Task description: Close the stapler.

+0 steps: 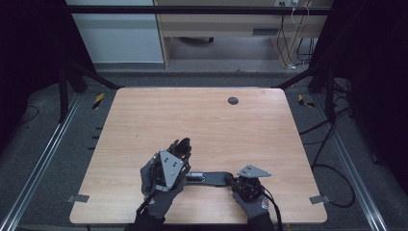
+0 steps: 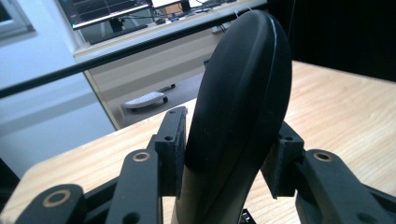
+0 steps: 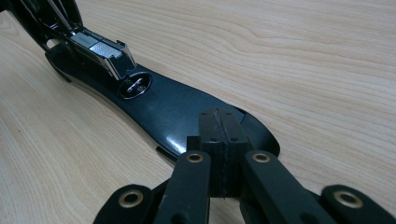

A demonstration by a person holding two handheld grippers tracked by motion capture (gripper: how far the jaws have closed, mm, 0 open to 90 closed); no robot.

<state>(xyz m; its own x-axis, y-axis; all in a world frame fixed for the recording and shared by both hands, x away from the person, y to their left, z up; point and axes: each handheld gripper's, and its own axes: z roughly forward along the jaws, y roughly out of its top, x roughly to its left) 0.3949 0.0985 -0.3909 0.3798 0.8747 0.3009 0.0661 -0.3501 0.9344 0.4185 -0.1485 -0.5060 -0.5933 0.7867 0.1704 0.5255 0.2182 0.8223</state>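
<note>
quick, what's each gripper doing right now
Left gripper: jaws around the stapler's raised black top, holding it.
Right gripper: closed, pads together, pressing down on the stapler base.

surface: wooden table (image 1: 144, 120) | on it: black stapler base (image 1: 214, 178)

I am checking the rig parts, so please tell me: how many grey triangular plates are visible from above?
2. One plate sits on the left gripper, the other plate on the right gripper, both near the table's front edge. None seems hidden.
</note>
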